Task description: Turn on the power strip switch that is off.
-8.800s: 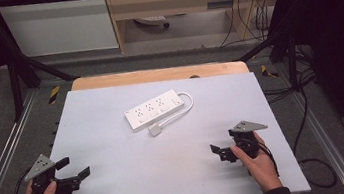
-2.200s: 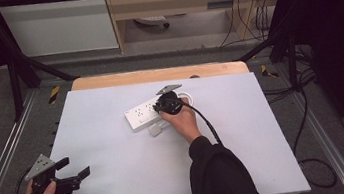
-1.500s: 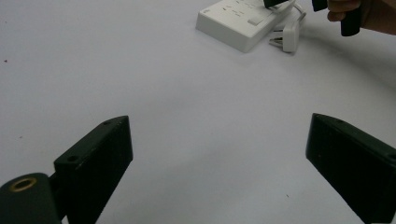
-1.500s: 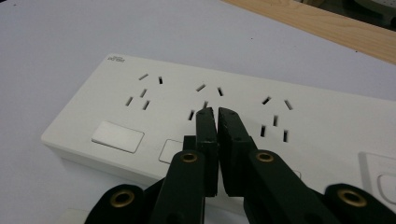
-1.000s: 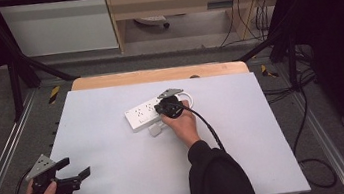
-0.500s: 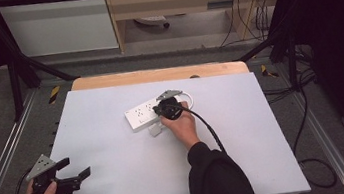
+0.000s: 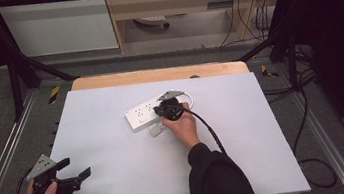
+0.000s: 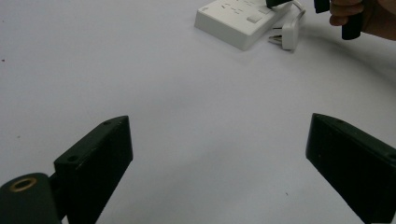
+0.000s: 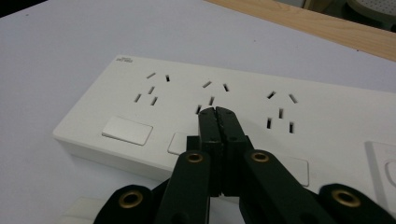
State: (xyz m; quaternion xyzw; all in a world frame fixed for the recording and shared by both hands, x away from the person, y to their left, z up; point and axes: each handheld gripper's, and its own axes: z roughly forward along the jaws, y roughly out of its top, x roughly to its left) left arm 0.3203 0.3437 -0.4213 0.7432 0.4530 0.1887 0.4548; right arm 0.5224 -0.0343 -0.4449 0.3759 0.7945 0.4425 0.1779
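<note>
So the power strip [image 7: 149, 115] is lying flat near the middle of the white table [image 7: 121, 184], a bit toward the far wooden edge, with its own plug [image 7: 155, 129] and white cord [image 7: 187, 96] curled right beside it.

The right gripper [image 9: 215, 114] has its jaws pressed fully together with nothing between them, and the tips are sitting over the strip's middle socket group, right by the row of rocker switches [image 9: 127, 130]. My read is that the jaws are closed on purpose: two pads together make one narrow poking finger, which is what you'd want for pressing a small switch rather than picking anything up. Whether the tips are actually touching the strip's face or just hovering over it, I can't tell. In the high view the right gripper [image 7: 167, 110] sits on top of the strip with the hand angled down onto it, which fits a press.

The left gripper [image 7: 65, 179] is parked well away from the strip, near the table's front-left corner, jaws spread wide and holding nothing. Looks like it's just kept out of the way. From the left gripper view the strip [image 8: 238, 21] is far off, beyond its open jaws.
</note>
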